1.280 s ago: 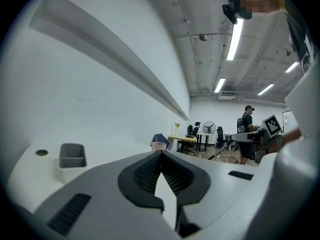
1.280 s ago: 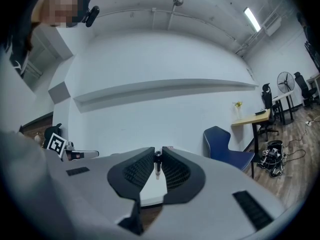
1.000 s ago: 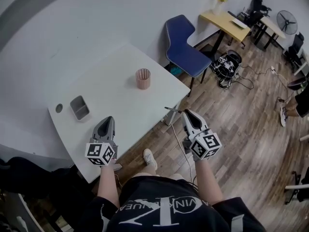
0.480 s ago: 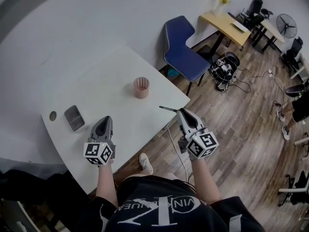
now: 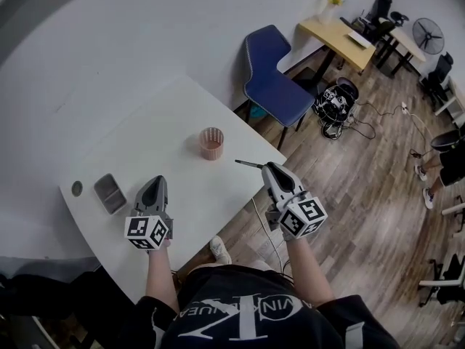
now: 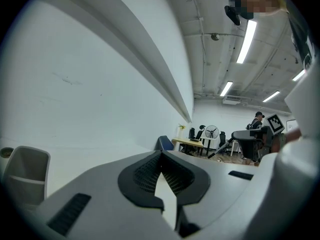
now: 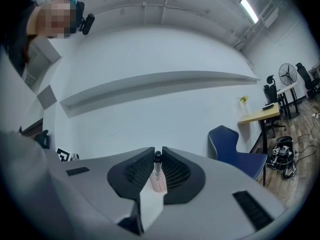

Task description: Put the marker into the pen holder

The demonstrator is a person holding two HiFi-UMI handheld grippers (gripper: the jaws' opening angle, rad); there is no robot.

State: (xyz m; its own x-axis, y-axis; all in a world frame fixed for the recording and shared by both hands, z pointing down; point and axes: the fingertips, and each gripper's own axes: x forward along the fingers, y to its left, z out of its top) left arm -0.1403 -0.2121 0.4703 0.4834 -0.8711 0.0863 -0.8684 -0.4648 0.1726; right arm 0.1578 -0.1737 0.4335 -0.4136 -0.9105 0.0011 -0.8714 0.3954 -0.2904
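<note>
A pinkish mesh pen holder (image 5: 211, 143) stands upright on the white table (image 5: 167, 122), near its right side. My right gripper (image 5: 267, 166) hovers at the table's right edge, shut on a dark marker (image 5: 247, 163) that sticks out level to the left, toward the holder. In the right gripper view the marker (image 7: 158, 157) is pinched between the pads, with the pen holder (image 7: 159, 183) straight behind it. My left gripper (image 5: 159, 181) hangs over the table's near part, shut and empty. The left gripper view shows its pads (image 6: 150, 171) meeting at the tip.
A grey rectangular tray (image 5: 109, 193) and a small round disc (image 5: 77, 188) lie at the table's left end. A blue chair (image 5: 272, 86) stands beyond the right corner. Behind it are a wooden desk (image 5: 338, 35), cables and office chairs on the wood floor.
Both grippers have come forward over the table together. The marker tip is now closer to the pen holder. Neither gripper's jaws have changed.
</note>
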